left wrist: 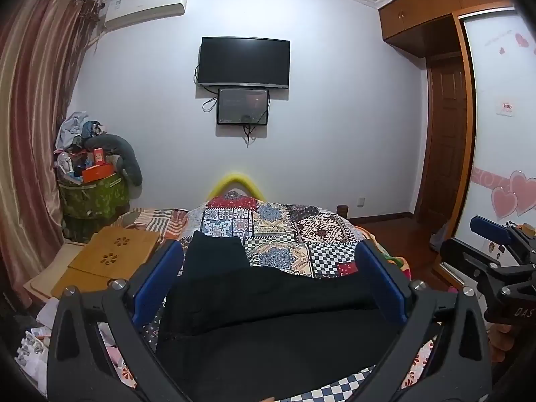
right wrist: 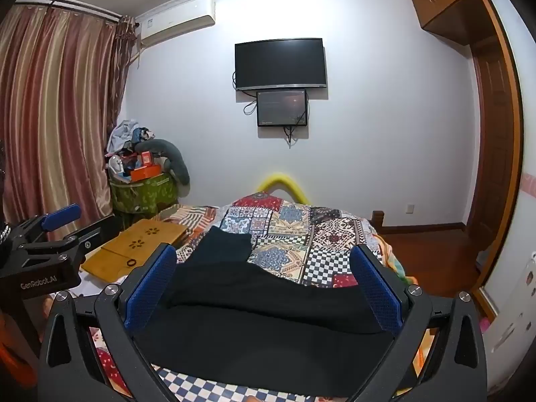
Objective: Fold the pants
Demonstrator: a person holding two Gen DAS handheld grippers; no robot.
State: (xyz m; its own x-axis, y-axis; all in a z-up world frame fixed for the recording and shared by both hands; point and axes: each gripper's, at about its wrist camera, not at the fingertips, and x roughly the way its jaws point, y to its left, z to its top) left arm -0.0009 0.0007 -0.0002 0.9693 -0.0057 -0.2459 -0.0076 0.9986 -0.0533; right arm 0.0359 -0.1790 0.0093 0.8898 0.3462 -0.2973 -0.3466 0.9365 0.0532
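Black pants (left wrist: 268,318) lie on a patchwork quilt (left wrist: 301,231) on the bed, with one leg end reaching toward the far side (left wrist: 214,251). My left gripper (left wrist: 268,268) is open, its blue pads wide apart above the near part of the pants, holding nothing. My right gripper (right wrist: 264,274) is also open over the pants (right wrist: 268,315), pads wide apart and empty. The right gripper shows at the right edge of the left wrist view (left wrist: 495,234). The left gripper shows at the left edge of the right wrist view (right wrist: 60,217).
A wooden lap tray (left wrist: 110,254) lies on the bed to the left of the pants. A green basket piled with clutter (left wrist: 93,197) stands by the curtains. A television (left wrist: 244,62) hangs on the far wall. A wardrobe (left wrist: 445,134) stands at right.
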